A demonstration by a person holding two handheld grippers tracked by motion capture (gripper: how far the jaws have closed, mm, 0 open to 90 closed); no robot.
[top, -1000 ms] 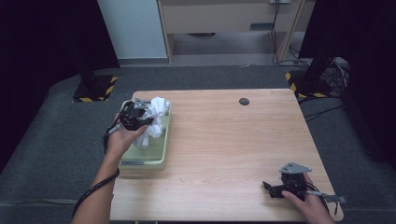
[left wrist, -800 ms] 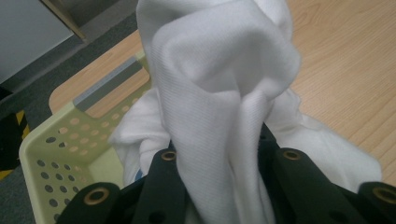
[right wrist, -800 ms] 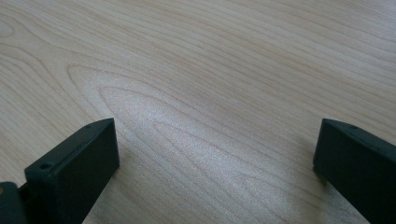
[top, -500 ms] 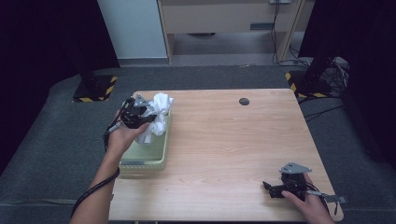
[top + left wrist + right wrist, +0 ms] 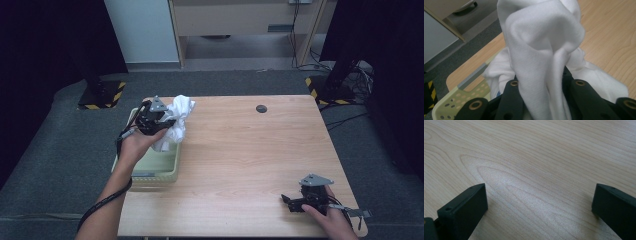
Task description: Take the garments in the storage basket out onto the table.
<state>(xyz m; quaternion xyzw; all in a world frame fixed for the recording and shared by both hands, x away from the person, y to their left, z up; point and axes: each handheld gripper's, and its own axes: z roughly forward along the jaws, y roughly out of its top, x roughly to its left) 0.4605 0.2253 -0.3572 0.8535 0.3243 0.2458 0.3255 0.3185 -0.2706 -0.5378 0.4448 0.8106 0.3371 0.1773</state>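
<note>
Pinching white cloth point(image 5: 541, 50): left tongs point(image 5: 167, 122); right tongs point(image 5: 289, 202) spread wide, empty.

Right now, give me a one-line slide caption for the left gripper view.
Left gripper clamped on a bunched white cloth above a pale green basket at the table edge.

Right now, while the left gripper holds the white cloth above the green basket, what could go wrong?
1. The left gripper pinches only one fold of the white cloth; the fold may slip out.
2. Part of the cloth hangs down into the green basket and could perhaps catch on its rim and drag it along.
3. The right gripper rests open on the table, too far away to help quickly.
</note>
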